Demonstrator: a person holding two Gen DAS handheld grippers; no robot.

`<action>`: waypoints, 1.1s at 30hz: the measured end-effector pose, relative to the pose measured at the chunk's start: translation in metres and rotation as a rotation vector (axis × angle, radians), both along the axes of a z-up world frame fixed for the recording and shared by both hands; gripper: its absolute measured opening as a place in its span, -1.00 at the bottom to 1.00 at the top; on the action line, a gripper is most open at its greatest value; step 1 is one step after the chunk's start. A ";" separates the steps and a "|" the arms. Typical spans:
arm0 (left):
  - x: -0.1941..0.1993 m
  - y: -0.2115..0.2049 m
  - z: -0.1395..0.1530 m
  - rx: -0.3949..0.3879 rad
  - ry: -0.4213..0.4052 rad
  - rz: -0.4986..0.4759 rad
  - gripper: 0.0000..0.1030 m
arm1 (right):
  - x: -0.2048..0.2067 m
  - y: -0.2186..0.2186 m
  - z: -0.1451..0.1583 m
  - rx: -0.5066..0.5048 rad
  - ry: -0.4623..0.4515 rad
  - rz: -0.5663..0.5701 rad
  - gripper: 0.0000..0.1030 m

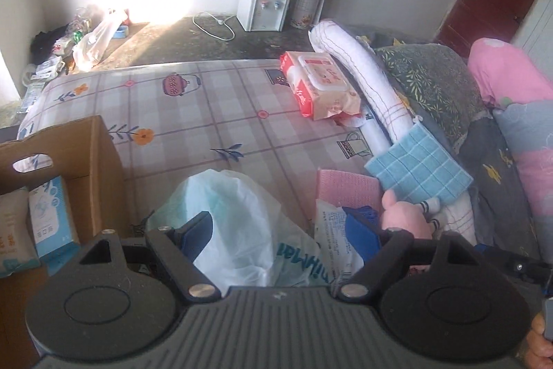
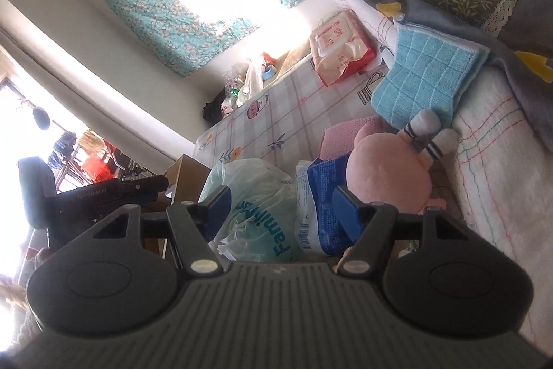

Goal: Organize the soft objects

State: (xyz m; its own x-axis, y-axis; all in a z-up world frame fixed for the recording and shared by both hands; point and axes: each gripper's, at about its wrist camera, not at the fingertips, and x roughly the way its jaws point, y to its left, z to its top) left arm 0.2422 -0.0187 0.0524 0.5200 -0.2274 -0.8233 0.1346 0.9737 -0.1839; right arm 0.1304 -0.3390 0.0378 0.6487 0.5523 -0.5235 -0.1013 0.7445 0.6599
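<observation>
Only the left view shows the cardboard box (image 1: 86,154) at the bed (image 1: 207,113) edge. The plastic bag (image 1: 238,223) lies mid-bed between the wide-open left gripper (image 1: 280,230); the right gripper (image 2: 283,206), equally spread, holds nothing beside the pink plush (image 2: 387,172).

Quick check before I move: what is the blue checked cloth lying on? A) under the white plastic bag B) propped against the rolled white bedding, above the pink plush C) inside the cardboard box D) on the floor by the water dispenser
B: the blue checked cloth leans on the rolled white bedding, just above the pink plush.
</observation>
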 end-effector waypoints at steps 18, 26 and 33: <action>0.155 -0.088 -0.149 -0.088 0.488 -0.016 0.42 | 0.170 0.032 -0.050 -0.399 0.172 0.216 -0.23; 0.176 -0.100 -0.165 -0.140 0.507 -0.042 0.35 | 0.195 0.033 -0.087 -0.381 0.281 0.251 -0.26; 0.187 -0.101 -0.159 -0.141 0.447 -0.047 0.29 | 0.206 0.042 -0.103 -0.375 0.316 0.260 -0.24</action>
